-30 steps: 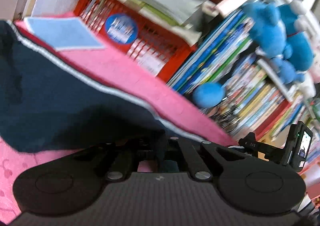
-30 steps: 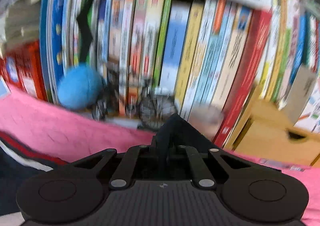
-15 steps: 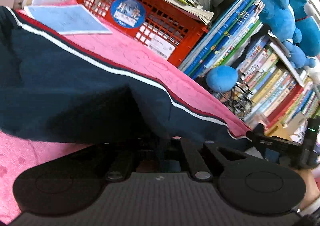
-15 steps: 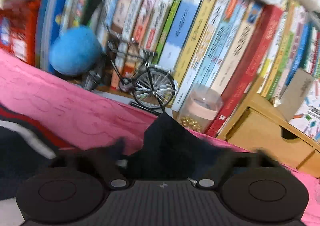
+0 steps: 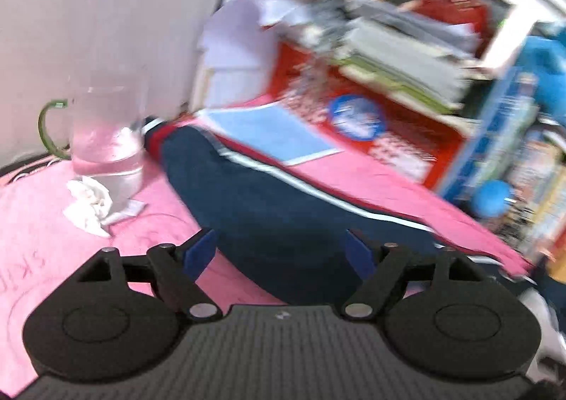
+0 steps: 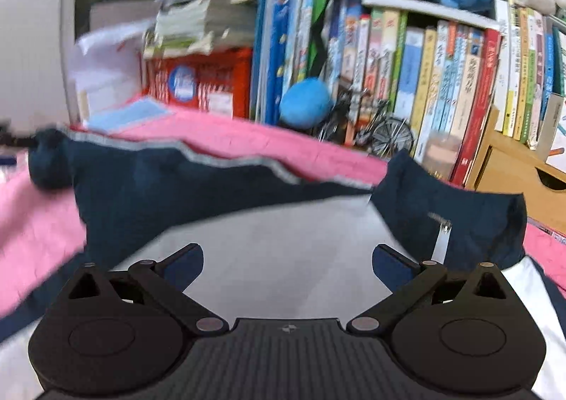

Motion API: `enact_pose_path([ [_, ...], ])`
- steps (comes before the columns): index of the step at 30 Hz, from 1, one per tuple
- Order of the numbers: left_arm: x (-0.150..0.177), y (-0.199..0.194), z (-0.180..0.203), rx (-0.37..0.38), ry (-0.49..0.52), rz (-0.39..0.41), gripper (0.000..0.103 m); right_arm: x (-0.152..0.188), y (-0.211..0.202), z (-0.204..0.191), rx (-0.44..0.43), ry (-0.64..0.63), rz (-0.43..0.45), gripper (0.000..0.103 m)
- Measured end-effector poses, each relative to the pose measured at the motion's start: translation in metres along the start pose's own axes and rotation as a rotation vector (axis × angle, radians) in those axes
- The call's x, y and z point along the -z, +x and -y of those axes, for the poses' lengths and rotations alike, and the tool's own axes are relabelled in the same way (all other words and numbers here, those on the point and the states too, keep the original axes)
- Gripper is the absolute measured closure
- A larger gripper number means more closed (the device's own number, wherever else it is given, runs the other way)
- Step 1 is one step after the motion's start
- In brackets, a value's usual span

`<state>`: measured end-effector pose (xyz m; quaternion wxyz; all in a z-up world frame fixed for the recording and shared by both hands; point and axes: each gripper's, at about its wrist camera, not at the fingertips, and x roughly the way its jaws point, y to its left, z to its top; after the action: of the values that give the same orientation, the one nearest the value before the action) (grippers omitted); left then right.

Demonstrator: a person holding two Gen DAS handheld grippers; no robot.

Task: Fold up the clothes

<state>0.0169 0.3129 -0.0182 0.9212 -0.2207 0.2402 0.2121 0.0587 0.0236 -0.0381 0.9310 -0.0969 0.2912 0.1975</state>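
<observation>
Pink cover (image 5: 46,233): the surface that carries everything; its far edge meets shelves of books (image 6: 442,81) and a red crate (image 5: 396,131).
Navy garment (image 5: 276,216): lies on the pink cover in a long band. In the left wrist view its long axis runs from the glass at the far left corner toward the near right, with a white-and-red stripe along its far edge. In the right wrist view it spreads across the cover's width, with a white panel (image 6: 283,244) nearest the camera and a dark flap (image 6: 452,212) raised at the right.
Left gripper (image 5: 279,251): jaws opening, both blue pads apart and free; the navy cloth lies between and under them without being pinched.
Right gripper (image 6: 286,262): jaws opening, spread wide above the white panel, pads pressing on nothing.
Glass (image 5: 106,138): upright at the far left corner, partly filled with water, just beside the garment's end.
Crumpled tissue (image 5: 90,203): on the cover, touching the glass's base.
</observation>
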Motion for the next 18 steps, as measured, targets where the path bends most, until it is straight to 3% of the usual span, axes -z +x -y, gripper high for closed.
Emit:
enact_pose_path([
  [6, -0.028, 0.057, -0.013, -0.106, -0.072, 0.012, 0.026, 0.020, -0.002, -0.016, -0.016, -0.050, -0.039, 0.000],
  [7, -0.031, 0.065, -0.014, -0.124, -0.077, 0.016, 0.036, 0.021, -0.003, -0.016, -0.016, -0.047, -0.041, 0.000],
  [8, -0.034, 0.070, -0.014, -0.141, -0.070, 0.022, 0.068, 0.022, -0.003, -0.016, -0.017, -0.044, -0.043, 0.000],
  [10, -0.042, 0.076, -0.012, -0.167, -0.033, 0.045, 0.101, 0.024, -0.005, -0.015, -0.018, -0.037, -0.047, 0.000],
  [16, -0.085, 0.047, 0.026, -0.185, 0.224, 0.321, 0.101, 0.024, -0.003, -0.011, -0.032, -0.020, -0.056, 0.000],
  [18, -0.088, 0.050, 0.035, -0.236, 0.300, 0.334, 0.097, 0.024, -0.003, -0.010, -0.037, -0.016, -0.058, 0.000],
])
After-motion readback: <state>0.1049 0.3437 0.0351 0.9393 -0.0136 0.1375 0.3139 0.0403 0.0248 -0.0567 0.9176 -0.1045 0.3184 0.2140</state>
